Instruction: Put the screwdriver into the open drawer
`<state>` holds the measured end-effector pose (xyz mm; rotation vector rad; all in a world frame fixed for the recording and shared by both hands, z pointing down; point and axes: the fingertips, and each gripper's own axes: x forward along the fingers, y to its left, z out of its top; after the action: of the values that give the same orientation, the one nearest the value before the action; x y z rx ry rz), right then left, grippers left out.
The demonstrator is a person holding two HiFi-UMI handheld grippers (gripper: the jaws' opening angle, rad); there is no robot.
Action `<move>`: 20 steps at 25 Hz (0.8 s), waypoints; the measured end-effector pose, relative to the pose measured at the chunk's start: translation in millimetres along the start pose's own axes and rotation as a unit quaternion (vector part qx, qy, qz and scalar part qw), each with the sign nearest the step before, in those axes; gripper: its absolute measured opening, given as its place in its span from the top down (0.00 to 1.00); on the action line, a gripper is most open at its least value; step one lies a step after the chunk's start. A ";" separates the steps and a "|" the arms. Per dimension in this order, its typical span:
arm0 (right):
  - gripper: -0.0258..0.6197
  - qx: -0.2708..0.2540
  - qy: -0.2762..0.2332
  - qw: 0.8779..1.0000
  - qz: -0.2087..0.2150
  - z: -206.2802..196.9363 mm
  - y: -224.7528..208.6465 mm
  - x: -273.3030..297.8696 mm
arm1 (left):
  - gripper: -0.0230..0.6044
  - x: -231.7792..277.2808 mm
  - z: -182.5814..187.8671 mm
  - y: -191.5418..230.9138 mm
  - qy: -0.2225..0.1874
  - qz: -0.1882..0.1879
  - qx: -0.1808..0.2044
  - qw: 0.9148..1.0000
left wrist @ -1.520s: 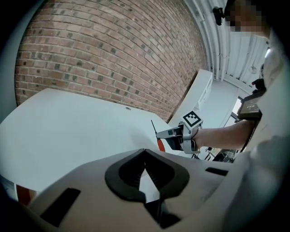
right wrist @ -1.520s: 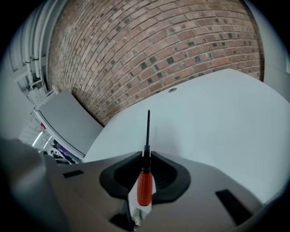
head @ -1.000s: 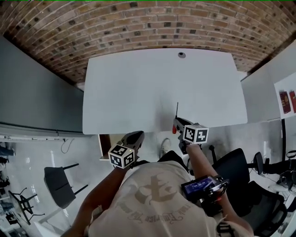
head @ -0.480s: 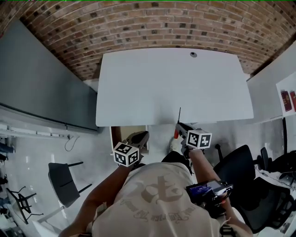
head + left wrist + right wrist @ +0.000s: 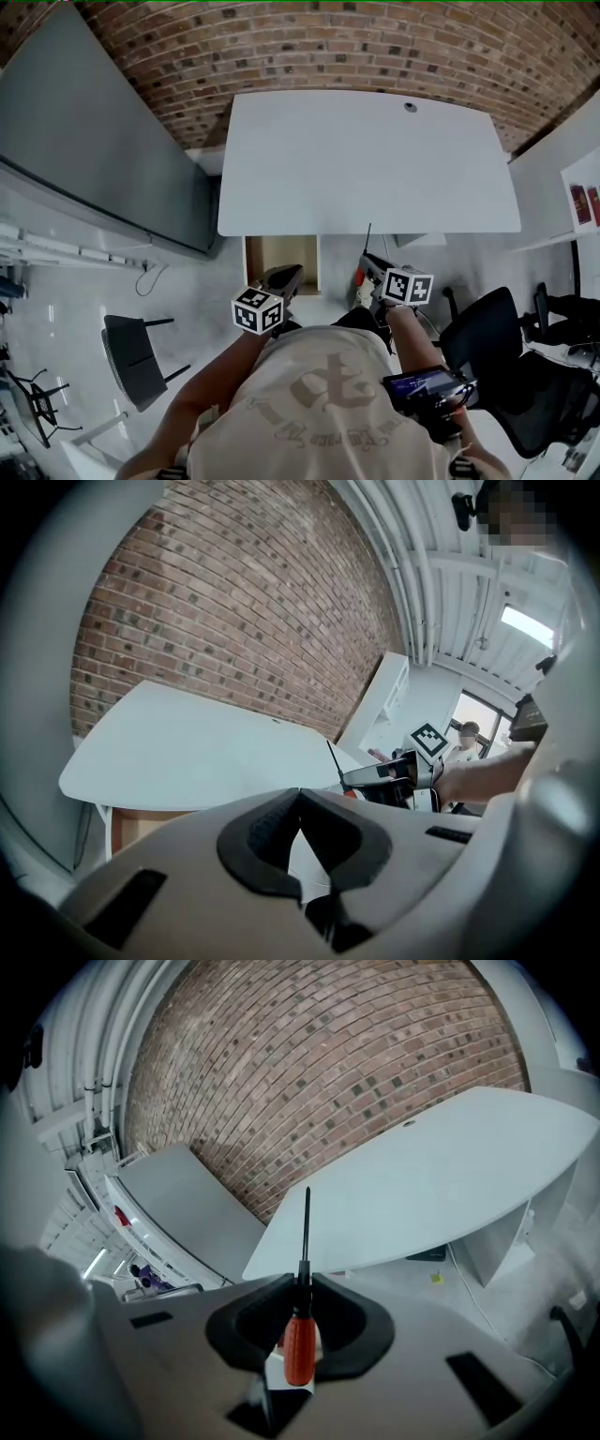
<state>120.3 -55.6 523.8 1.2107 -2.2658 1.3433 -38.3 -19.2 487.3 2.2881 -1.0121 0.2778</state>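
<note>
While the right gripper (image 5: 302, 1286) pinches the probably light, rigid orange-handled screwdriver (image 5: 300, 1346) where shaft meets handle, near the open drawer (image 5: 281, 258), the left gripper (image 5: 298, 794) is pressed together, empty.

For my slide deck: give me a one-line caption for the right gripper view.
The right gripper clamps an orange-handled screwdriver, shaft pointing toward the white table before a brick wall.

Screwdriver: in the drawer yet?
No, the screwdriver is clamped by its orange handle in the right gripper, with its shaft sticking out ahead.
</note>
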 end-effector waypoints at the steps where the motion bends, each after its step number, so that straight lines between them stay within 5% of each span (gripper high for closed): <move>1: 0.85 0.002 0.001 1.000 0.000 -4.7 5.4 1.4 | 0.93 -6.8 -1.1 2.2 -0.001 0.000 0.001 1.000; 20: 0.85 0.010 0.030 0.999 0.020 -101.9 108.2 53.9 | 0.93 -126.8 -43.1 58.8 -0.007 0.016 -0.010 1.000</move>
<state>-14.9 24.0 543.9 1.1216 -2.2517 1.4015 -165.6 52.4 495.0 2.2607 -1.0546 0.2640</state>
